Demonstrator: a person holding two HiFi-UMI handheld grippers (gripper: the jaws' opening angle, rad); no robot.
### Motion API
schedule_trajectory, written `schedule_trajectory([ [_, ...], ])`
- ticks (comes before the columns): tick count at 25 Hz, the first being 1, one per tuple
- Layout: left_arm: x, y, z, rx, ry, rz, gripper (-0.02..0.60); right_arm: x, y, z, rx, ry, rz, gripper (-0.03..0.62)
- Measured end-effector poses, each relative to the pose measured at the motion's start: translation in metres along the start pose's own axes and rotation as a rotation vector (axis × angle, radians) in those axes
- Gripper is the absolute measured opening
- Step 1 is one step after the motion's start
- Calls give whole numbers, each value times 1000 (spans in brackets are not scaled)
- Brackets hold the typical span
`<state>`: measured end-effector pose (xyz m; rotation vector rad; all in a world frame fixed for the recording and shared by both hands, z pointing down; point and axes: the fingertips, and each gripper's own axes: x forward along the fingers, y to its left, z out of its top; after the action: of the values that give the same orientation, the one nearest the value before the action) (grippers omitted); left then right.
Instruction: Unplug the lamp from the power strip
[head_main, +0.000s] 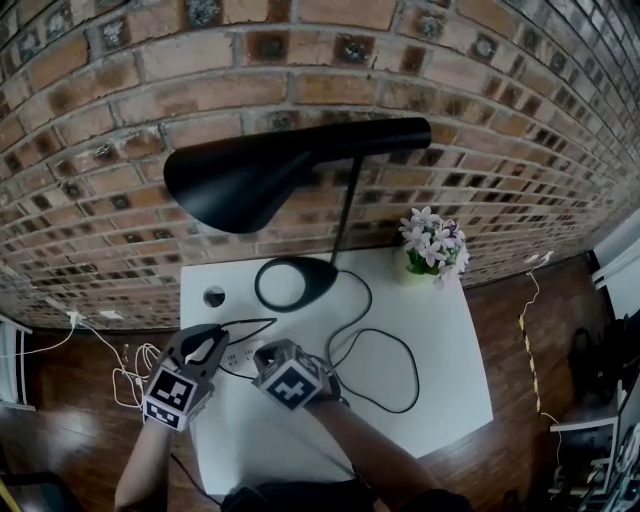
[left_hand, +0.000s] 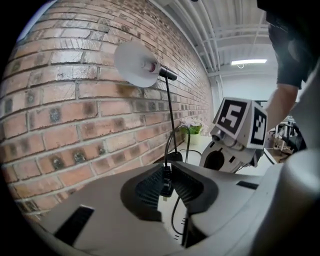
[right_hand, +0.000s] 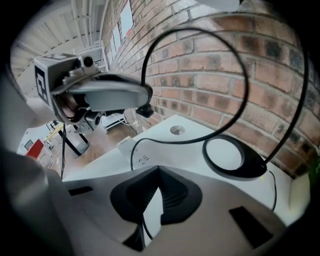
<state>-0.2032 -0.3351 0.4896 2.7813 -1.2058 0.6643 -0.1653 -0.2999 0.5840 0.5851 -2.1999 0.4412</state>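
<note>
I see a square white table (head_main: 440, 350) set against a red-brown brick wall (head_main: 300, 60). It has a small round grey hole (head_main: 214, 296) near its back left corner and a pale green pot of purple and white flowers (head_main: 433, 243) at its back right corner. On the dark wooden floor (head_main: 500, 310) around it, loose white cables (head_main: 130, 375) lie to the left and a thin yellow cable (head_main: 527, 350) to the right.

On the table (head_main: 440, 380), lamp base (head_main: 322, 281) rear-centre; flowers (head_main: 432, 240) to its right; power strip (head_main: 238, 354) front-left.
</note>
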Motion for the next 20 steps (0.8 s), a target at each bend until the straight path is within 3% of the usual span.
schedule_trajectory([
  [4, 6, 11, 9, 10, -27, 14, 66, -27, -3, 15, -4, -71, -27, -3],
  [11, 16, 48, 14, 28, -53, 98, 64, -38, 11, 39, -15, -131, 28, -3],
  [20, 36, 76, 6, 4, -51, 92, 64, -29, 3, 79, -13, -226, 28, -3],
])
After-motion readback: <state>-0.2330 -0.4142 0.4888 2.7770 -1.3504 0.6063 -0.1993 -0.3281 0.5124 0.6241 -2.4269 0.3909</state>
